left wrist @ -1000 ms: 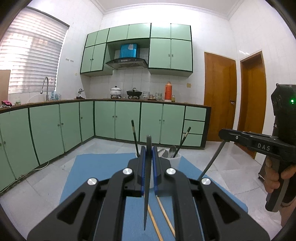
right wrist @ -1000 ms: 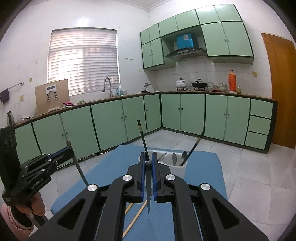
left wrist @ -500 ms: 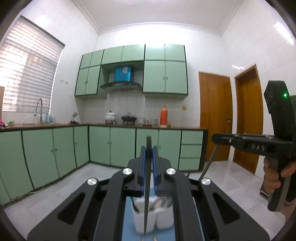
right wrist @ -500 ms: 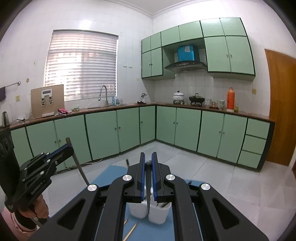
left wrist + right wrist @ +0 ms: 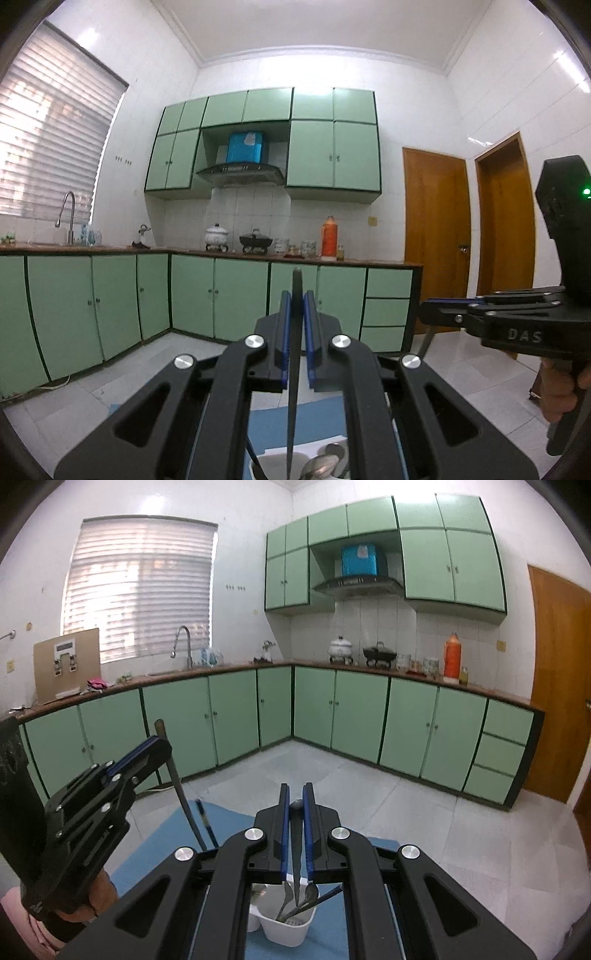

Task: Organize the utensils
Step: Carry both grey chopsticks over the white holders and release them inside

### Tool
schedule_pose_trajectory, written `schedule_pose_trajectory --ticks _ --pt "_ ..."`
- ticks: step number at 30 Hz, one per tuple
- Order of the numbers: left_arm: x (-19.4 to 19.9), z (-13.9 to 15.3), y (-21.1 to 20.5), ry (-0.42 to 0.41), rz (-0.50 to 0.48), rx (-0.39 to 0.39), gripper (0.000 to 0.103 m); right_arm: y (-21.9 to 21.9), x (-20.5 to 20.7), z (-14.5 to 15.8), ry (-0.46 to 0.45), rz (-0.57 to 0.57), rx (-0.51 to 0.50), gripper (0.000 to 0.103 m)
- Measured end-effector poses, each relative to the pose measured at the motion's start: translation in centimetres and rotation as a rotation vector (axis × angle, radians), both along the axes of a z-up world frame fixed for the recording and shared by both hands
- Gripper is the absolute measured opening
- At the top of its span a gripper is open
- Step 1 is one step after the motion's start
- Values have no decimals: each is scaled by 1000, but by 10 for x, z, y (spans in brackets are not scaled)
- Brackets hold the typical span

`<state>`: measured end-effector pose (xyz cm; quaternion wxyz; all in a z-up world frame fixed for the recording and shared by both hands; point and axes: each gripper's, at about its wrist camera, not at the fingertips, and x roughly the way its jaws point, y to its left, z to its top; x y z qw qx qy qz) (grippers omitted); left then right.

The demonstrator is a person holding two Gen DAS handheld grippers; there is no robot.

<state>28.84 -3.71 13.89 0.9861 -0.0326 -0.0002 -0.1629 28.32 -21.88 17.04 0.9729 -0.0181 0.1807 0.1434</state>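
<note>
My left gripper [image 5: 296, 295] is shut on a dark chopstick [image 5: 293, 391] that hangs down over the white utensil holder [image 5: 273, 467], where spoons [image 5: 325, 461] show. My right gripper [image 5: 295, 797] is shut on another dark chopstick [image 5: 296, 849], its tip above the holder [image 5: 284, 928], which holds spoons [image 5: 310, 891] and dark chopsticks. The left gripper also shows in the right wrist view [image 5: 155, 744], the right gripper in the left wrist view [image 5: 430, 308]. Both are raised above the blue mat [image 5: 166, 834].
Green base cabinets [image 5: 351, 709] line the far walls with a sink tap [image 5: 183, 642], pots [image 5: 378, 653] and an orange thermos [image 5: 452, 655] on the counter. Wooden doors [image 5: 436, 236] stand at the right. The floor is pale tile.
Both grippers have risen and tilted upward, so the holder has dropped to the bottom of both views. Each still holds its chopstick.
</note>
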Motion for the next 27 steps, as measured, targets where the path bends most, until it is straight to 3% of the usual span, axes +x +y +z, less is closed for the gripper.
schedule_pose_trajectory --ticks 7,18,27 --pt "31 -33 2 75 12 20 6 -9 25 -32 61 11 31 7" --pt "45 -74 19 178 34 37 6 -7 42 -77 137 13 38 7" --pt "43 -81 34 203 36 25 6 -18 42 -80 116 -13 48 8"
